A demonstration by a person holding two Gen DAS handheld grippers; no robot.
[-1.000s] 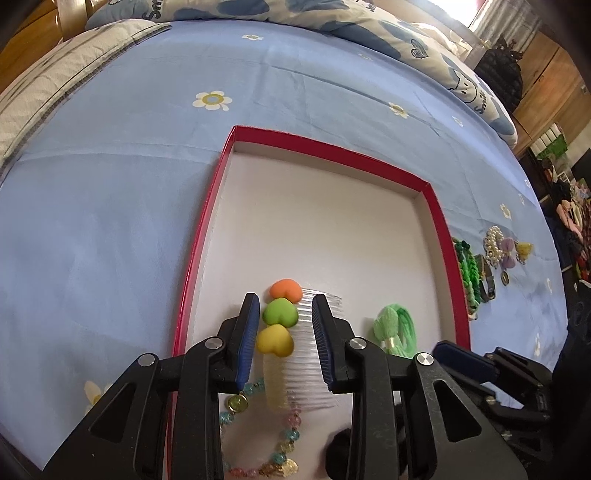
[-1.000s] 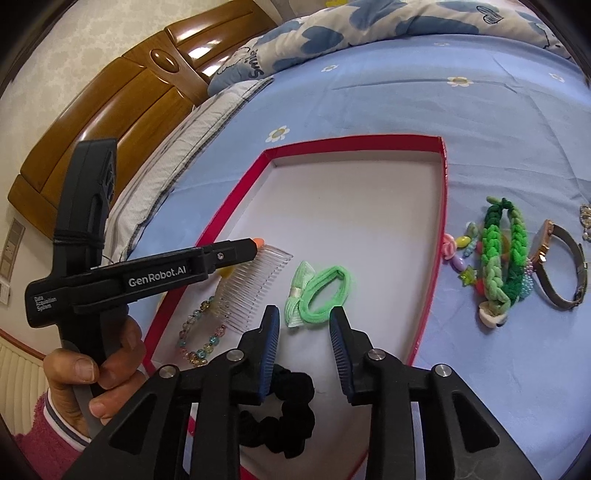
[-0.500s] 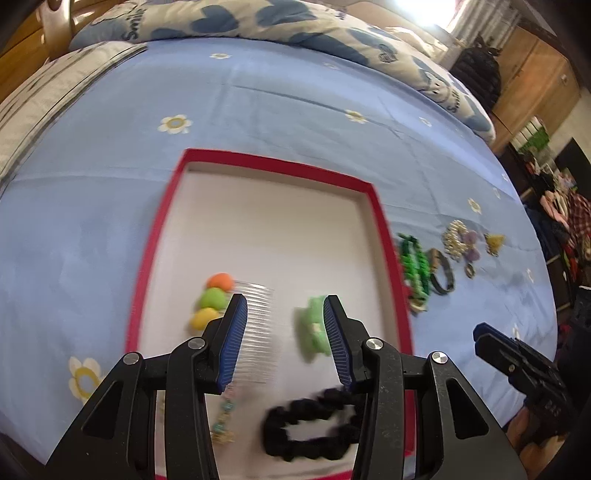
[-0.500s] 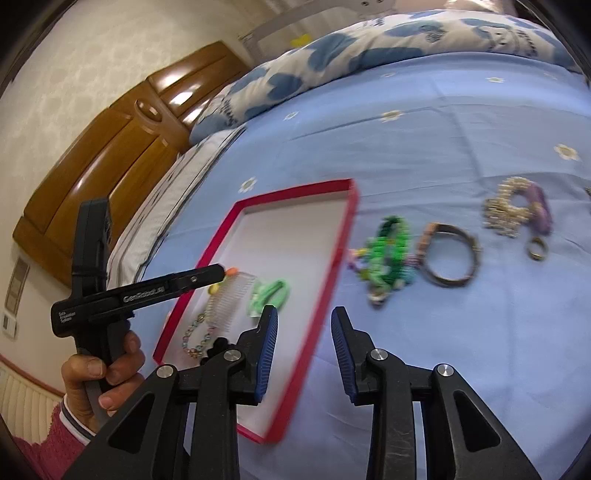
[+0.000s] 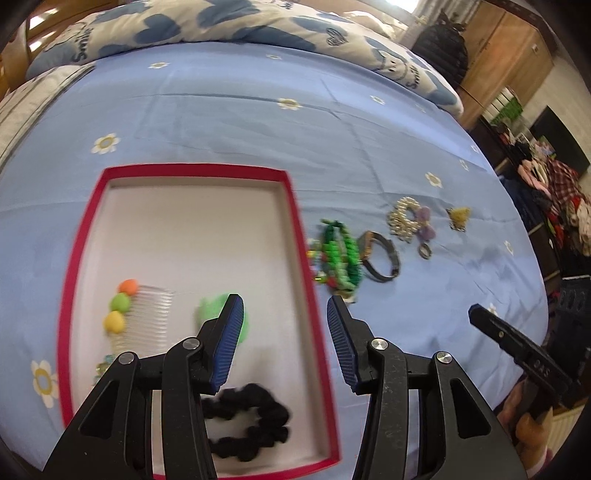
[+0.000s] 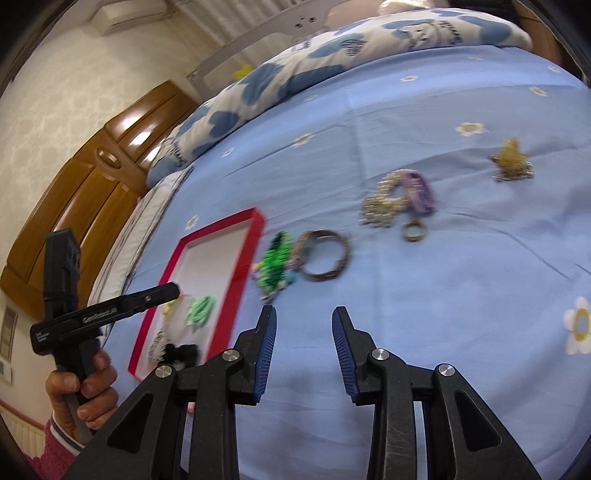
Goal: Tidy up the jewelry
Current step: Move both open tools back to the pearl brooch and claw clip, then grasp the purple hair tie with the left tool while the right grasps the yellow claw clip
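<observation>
While both tools gape, the right tool (image 6: 303, 350) has left the tray (image 6: 221, 280).

Left gripper (image 6: 173, 291) arm, right wrist view: white "GenRobot.AI", blurred; smaller lines below unreadable. Right gripper (image 5: 476, 314) body: faint letters, illegible. Duvet (image 5: 221, 26): "Smile" printed in dark blue, partly legible

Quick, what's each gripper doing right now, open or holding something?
Left gripper: open, holding nothing.
Right gripper: open, holding nothing.
</observation>
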